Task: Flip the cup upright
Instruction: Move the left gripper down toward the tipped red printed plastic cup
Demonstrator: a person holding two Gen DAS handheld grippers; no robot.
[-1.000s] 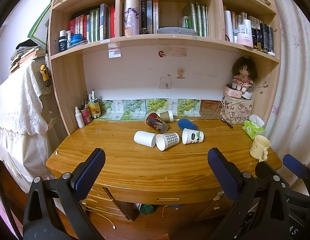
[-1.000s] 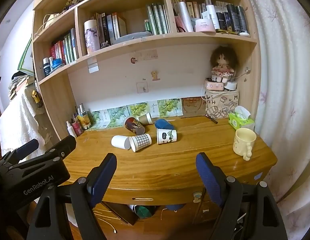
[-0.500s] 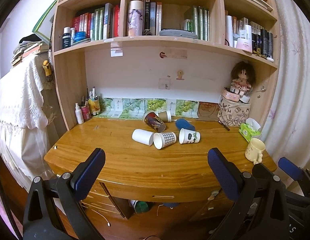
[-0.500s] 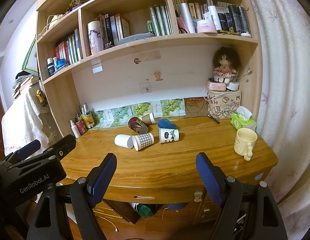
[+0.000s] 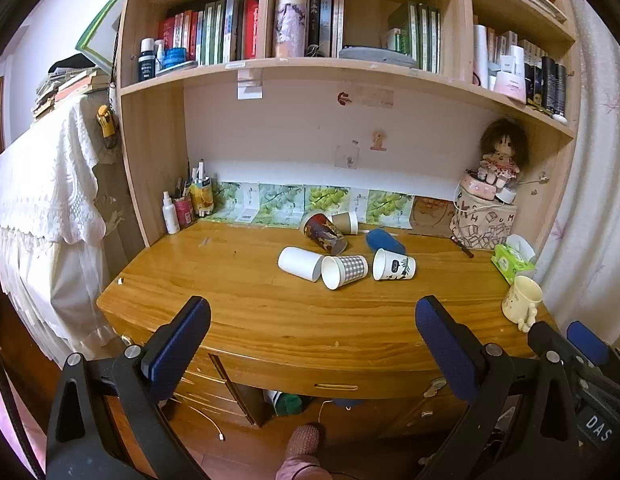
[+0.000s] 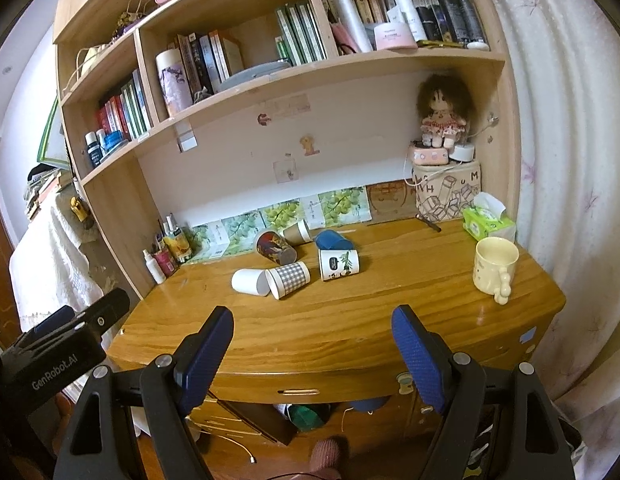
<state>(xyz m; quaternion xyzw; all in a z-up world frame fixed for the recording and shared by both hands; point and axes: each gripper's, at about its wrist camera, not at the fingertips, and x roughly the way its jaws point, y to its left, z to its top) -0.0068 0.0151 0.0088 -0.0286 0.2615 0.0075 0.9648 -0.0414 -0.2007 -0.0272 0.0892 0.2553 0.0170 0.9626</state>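
We're at the start, by our read: nothing flipped yet, all six paper cups lie on their sides in a cluster mid-desk (image 5: 237, 312), at about 12 o'clock from both grippers and well apart from them. Left gripper (image 5: 312, 330) has its jaws spread wide and empty; right gripper (image 6: 312, 336) likewise spread, holding nothing. Front row: white cup (image 5: 301, 263) touching the checked cup (image 5: 345, 271), whose mouth faces us and shows an empty inside; leaf-print cup (image 5: 393, 265) just beside it at 3 o'clock, mouth to the left. Back row: dark patterned cup (image 5: 325, 233), brown cup (image 5: 344, 222) behind it, blue cup (image 5: 385, 241) at 3 o'clock of those. Cream mug (image 6: 494, 268) stands upright near the desk's right edge, well apart from the cluster; right wrist view shows no contents. Pen holder (image 5: 201, 197) at 10 o'clock holds pens. Left to do: approach, grasp, rotate upright, set down. Which cup is the target we cannot tell.
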